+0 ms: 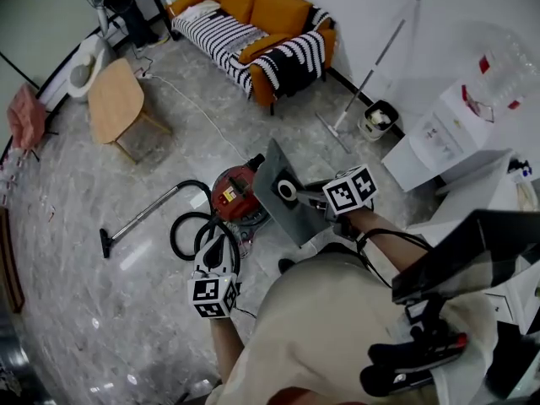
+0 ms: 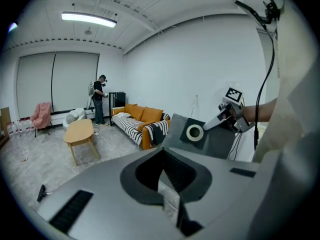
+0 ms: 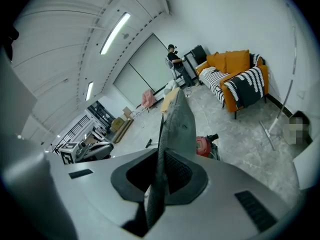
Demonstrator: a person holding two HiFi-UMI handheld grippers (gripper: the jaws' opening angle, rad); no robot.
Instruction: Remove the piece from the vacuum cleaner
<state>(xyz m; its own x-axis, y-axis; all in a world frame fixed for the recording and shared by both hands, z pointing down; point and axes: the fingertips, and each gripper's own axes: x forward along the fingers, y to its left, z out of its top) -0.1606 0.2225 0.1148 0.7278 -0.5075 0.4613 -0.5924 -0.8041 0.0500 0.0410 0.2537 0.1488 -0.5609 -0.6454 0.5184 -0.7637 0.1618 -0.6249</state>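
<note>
A flat grey vacuum piece [image 1: 278, 205] with a white ring [image 1: 287, 190] is held up in the air above the red vacuum cleaner [image 1: 234, 192]. My right gripper [image 1: 312, 197] is shut on its edge. In the right gripper view the piece [image 3: 176, 126] stands edge-on between the jaws, with the vacuum cleaner [image 3: 204, 145] on the floor beyond. The left gripper view shows the piece [image 2: 212, 140] and the right gripper [image 2: 226, 116] from the side. My left gripper [image 1: 215, 247] hangs lower left over the black hose [image 1: 181, 224], with its jaws together and nothing in them.
The vacuum's wand [image 1: 143, 218] lies on the marble floor to the left. An orange sofa [image 1: 253, 19] and a wooden table [image 1: 114, 99] stand further off. A mop and bucket [image 1: 375, 118] lean by the wall, with white boxes [image 1: 447, 133] at right. A person [image 2: 99, 99] stands far away.
</note>
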